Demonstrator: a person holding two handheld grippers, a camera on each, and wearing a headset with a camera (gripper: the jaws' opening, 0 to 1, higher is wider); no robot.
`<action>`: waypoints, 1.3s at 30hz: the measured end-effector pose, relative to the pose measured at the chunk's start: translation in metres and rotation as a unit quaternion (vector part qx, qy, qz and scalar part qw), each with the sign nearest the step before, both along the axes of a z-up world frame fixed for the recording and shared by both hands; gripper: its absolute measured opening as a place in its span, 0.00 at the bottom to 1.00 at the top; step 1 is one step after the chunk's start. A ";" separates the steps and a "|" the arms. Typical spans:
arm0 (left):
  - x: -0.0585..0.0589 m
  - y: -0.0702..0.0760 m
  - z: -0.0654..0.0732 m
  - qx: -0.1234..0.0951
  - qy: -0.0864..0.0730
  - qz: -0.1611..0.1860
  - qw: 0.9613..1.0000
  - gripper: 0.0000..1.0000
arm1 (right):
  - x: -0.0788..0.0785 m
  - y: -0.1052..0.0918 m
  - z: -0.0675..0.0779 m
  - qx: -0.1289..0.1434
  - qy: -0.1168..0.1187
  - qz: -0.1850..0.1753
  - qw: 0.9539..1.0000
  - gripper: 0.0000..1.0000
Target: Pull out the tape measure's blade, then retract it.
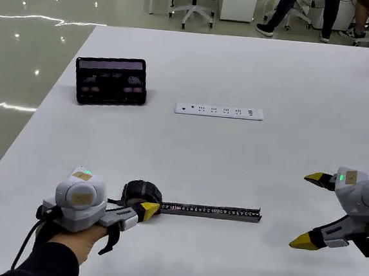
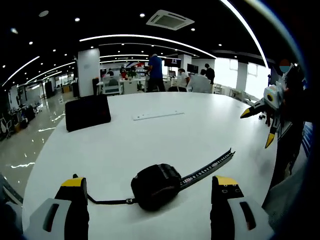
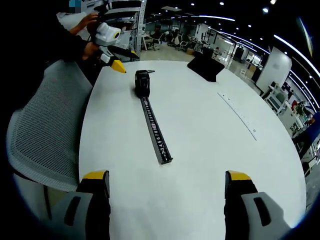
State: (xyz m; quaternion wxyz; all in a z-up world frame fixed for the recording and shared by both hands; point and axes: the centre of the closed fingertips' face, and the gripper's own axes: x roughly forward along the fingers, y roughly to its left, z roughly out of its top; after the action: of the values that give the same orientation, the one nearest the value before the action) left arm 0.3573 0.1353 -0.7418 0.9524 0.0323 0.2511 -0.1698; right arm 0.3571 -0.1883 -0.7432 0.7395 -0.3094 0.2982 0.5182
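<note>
The white table (image 1: 248, 150) carried the tape measure (image 1: 142, 192) near its front edge, and everything else is placed from that black case. In the right gripper view a grey mesh chair (image 3: 40, 125) stood off the table edge nearest the case. Beyond the tape measure and a little to its left in the head view, a dark tablet (image 1: 110, 80) stood propped up, well apart from it. Beyond the tape measure to its right lay a white power strip (image 1: 219, 111), flat, also well apart and roughly parallel to the blade.

The left gripper (image 2: 150, 181), held in a hand (image 1: 75, 241), sat just left of the case. Its jaws were spread wide, with the case lying between and just ahead of the yellow tips. The left gripper view showed a gap on either side, so the jaws gripped nothing. In the head view the near tip sat against the case's lower right edge, and whether it touched I could not tell. The right gripper (image 1: 304, 210) hovered well to the case's right, jaws likewise wide apart and empty, pointed back toward the tape measure.

The blade (image 1: 210, 211) lay extended flat on the table, running rightward from the case, its end near the right gripper's tips but clear of them. A thin strap (image 2: 107, 201) trailed from the case toward the left gripper's left jaw.
</note>
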 end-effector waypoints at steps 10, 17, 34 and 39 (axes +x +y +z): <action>0.013 -0.002 -0.012 -0.012 -0.010 0.026 1.000 1.00 | 0.016 0.019 -0.012 -0.030 0.014 0.039 0.999 0.86; 0.018 -0.010 -0.016 -0.016 -0.016 0.029 0.999 1.00 | 0.028 0.029 -0.028 -0.058 0.033 0.066 0.996 0.80; 0.020 -0.017 -0.028 -0.017 -0.029 0.032 0.999 1.00 | 0.034 0.039 -0.067 -0.090 0.059 0.087 0.990 0.60; 0.022 -0.015 -0.031 -0.017 -0.026 0.035 0.999 1.00 | 0.035 0.037 -0.078 -0.099 0.067 0.090 0.989 0.48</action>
State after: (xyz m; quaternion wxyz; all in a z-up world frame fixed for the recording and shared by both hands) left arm 0.3793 0.1198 -0.7726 0.9645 0.0114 0.2238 -0.1396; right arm 0.3918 -0.1508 -0.8209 0.6335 -0.3716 0.3680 0.5703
